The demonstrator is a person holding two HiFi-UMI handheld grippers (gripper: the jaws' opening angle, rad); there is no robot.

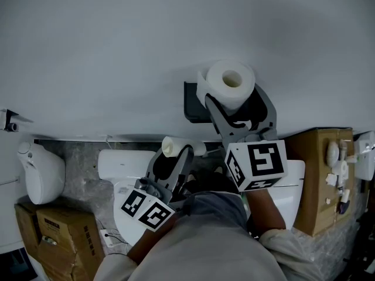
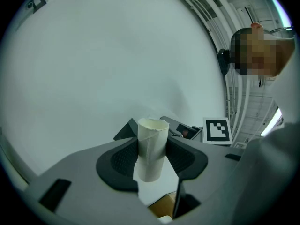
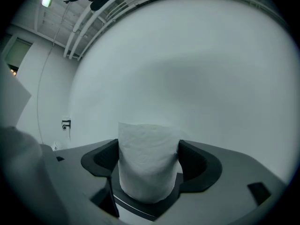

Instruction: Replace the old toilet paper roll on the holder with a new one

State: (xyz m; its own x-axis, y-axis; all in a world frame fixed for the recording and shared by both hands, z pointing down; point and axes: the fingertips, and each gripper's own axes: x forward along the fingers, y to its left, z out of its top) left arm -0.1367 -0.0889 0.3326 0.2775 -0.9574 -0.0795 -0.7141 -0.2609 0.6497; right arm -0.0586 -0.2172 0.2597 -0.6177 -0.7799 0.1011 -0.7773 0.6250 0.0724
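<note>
A full white toilet paper roll (image 1: 230,84) stands on end at the black wall holder (image 1: 195,103). My right gripper (image 1: 233,96) reaches level toward the wall with its jaws open on either side of the roll (image 3: 147,149). A dark plate (image 3: 140,209) shows under the roll in the right gripper view, where the right gripper (image 3: 149,172) has a narrow gap at its right pad. Lower and to the left, my left gripper (image 1: 174,157) is shut on the empty cardboard tube (image 1: 170,146). In the left gripper view the tube (image 2: 152,144) stands upright between the pads of the left gripper (image 2: 152,162).
A pale wall fills the upper part of every view. Below are a white toilet cistern (image 1: 120,163), a white bin-like unit (image 1: 44,171) at the left, cardboard boxes (image 1: 53,233) at the lower left and a cardboard box (image 1: 319,177) with white fittings at the right.
</note>
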